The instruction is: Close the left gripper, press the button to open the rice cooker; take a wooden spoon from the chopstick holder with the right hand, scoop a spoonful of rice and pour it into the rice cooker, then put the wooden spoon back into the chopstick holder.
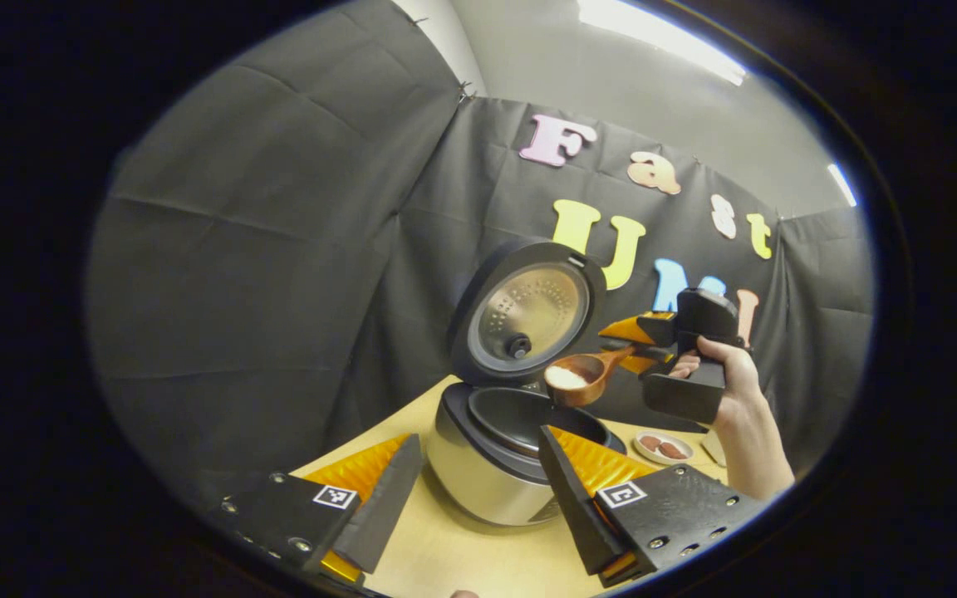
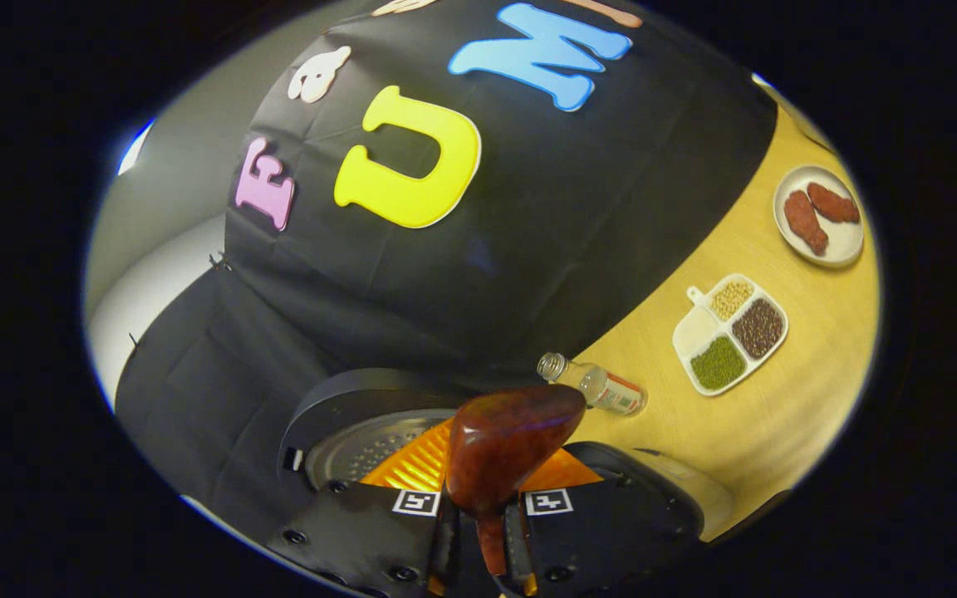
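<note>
Above the open rice cooker (image 1: 495, 453), my right gripper (image 1: 640, 347) pinches the loaded wooden spoon (image 1: 582, 378), my left gripper (image 1: 478, 490) spread; pouring and return remain.

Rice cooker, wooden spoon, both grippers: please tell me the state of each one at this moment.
rice cooker: lid up, pot open.
wooden spoon: holds white rice, level above the pot.
right gripper: shut on the spoon handle.
left gripper: open, holds nothing.
small bottle: lying on the table.

Both grippers, left gripper (image 1: 478, 490) and right gripper (image 2: 478, 531), have black screw-studded bodies bearing square white coded markers.
</note>
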A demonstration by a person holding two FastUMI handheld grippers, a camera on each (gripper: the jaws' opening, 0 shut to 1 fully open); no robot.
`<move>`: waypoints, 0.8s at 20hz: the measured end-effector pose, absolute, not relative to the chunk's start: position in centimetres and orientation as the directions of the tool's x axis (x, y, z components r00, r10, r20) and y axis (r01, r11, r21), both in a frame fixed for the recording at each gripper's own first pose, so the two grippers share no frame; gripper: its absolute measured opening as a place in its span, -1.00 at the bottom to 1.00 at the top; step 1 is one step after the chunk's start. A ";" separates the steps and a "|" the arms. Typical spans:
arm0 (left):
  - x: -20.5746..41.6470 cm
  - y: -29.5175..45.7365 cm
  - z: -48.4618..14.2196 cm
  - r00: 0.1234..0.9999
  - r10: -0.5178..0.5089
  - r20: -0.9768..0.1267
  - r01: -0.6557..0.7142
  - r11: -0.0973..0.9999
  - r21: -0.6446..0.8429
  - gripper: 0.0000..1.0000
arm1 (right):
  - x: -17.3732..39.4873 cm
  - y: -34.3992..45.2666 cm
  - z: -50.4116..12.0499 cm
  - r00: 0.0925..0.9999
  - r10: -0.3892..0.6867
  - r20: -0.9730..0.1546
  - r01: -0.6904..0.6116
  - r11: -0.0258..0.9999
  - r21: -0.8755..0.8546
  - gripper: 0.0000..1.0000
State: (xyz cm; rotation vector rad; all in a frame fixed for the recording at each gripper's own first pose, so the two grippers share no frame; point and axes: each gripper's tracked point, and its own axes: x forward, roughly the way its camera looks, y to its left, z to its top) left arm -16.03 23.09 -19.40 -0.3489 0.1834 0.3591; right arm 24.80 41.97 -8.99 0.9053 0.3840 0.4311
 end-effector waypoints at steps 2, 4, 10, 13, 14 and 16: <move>-16.0 23.1 -18.9 0.925 0.305 -0.228 -0.365 0.880 -0.304 0.78 | 25.0 42.7 -8.5 0.850 0.508 -0.136 -0.256 0.625 0.737 -0.54; -15.7 23.2 -18.8 0.926 0.305 -0.222 -0.363 0.881 -0.304 0.78 | 24.9 42.9 -8.4 0.857 0.498 -0.134 -0.300 0.692 0.657 -0.54; -15.1 22.7 -18.3 0.931 0.298 -0.213 -0.353 0.885 -0.305 0.78 | 25.0 44.2 -9.8 0.848 0.507 -0.156 -0.375 0.780 0.500 -0.61; -15.0 22.7 -18.4 0.929 0.303 -0.213 -0.357 0.884 -0.302 0.78 | 24.7 44.8 -9.9 0.841 0.523 -0.139 -0.428 0.800 0.420 -0.54; -15.2 22.7 -18.5 0.929 0.302 -0.214 -0.358 0.884 -0.302 0.78 | 24.5 45.0 -9.8 0.842 0.523 -0.132 -0.440 0.808 0.393 -0.54; -15.3 22.8 -18.5 0.928 0.304 -0.216 -0.360 0.883 -0.303 0.78 | 24.2 45.4 -9.6 0.835 0.537 -0.119 -0.469 0.808 0.357 -0.54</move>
